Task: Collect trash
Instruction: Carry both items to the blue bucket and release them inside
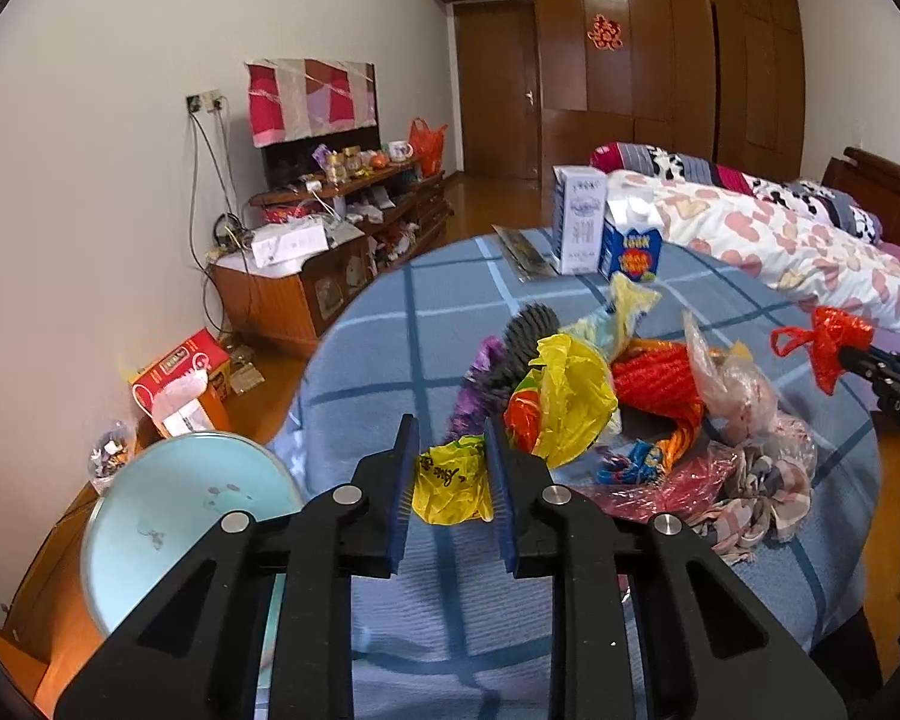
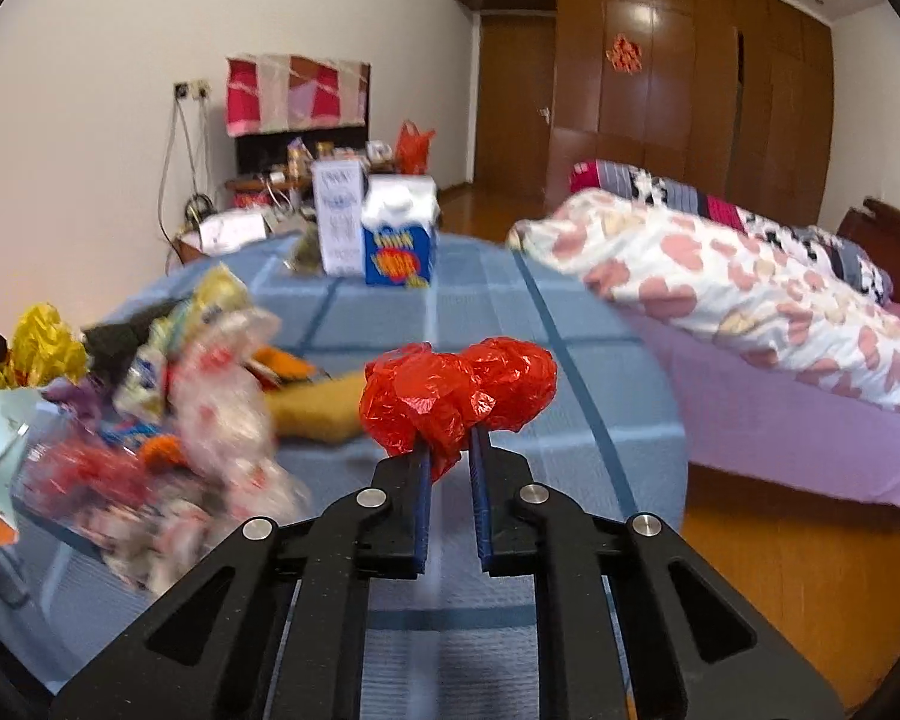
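Two grippers each pinch trash for collecting: left gripper (image 1: 453,468) clamps a yellow wrapper (image 1: 450,489), basin (image 1: 168,516) at nine o'clock. Right gripper (image 2: 450,450), nearly closed, grips a red bag (image 2: 456,396) lifted off the heap (image 2: 204,408).

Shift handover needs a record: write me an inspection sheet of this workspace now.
Surface: round table in a blue checked cloth.
Job's things: trash pile of bags and wrappers mid-table; light blue basin at the table's left edge.
Clutter: white carton and blue milk carton upright at the far edge.
Grippers: left gripper jaws closed on a yellow bag; right gripper jaws closed on a red bag.
Cables: wires hang from a wall socket to the cabinet.
Surroundings: cluttered wooden cabinet, bed with a patterned quilt, wooden wardrobes.
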### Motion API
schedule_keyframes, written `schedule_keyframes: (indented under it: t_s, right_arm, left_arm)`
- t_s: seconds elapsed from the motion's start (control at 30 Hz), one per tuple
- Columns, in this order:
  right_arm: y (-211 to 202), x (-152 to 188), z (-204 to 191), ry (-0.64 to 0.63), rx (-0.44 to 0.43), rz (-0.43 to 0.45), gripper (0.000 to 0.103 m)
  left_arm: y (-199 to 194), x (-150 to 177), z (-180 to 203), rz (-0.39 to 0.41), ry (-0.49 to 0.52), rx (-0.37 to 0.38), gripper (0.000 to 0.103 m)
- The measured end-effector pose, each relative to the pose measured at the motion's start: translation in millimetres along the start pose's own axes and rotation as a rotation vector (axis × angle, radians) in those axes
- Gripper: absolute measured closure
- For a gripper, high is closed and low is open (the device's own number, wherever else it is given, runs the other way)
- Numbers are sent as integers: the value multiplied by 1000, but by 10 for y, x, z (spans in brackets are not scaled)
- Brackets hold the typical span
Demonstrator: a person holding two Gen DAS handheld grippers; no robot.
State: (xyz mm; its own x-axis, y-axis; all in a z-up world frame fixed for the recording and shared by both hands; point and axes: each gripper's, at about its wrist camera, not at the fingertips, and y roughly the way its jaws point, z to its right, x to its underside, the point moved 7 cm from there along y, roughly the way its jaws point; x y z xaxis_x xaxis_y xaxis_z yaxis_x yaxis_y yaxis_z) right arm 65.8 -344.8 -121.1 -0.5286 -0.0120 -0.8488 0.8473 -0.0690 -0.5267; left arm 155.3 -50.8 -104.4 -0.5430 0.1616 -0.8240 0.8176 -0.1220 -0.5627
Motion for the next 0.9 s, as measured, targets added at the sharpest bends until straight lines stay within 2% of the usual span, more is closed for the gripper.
schedule_keyframes:
  t_s: [0.23, 0.53, 0.9]
  right_arm:
    - [-231, -297, -525, -54, -102, 71, 90]
    - [-181, -517, -1405, -145, -238, 101, 90]
    - [-96, -622, -2273, -245, -356, 115, 90]
  left_arm:
    - [-213, 57, -430, 14, -6, -85, 81]
    - [-303, 274, -1135, -18, -74, -217, 81]
    - [-380, 541, -1732, -50, -127, -339, 81]
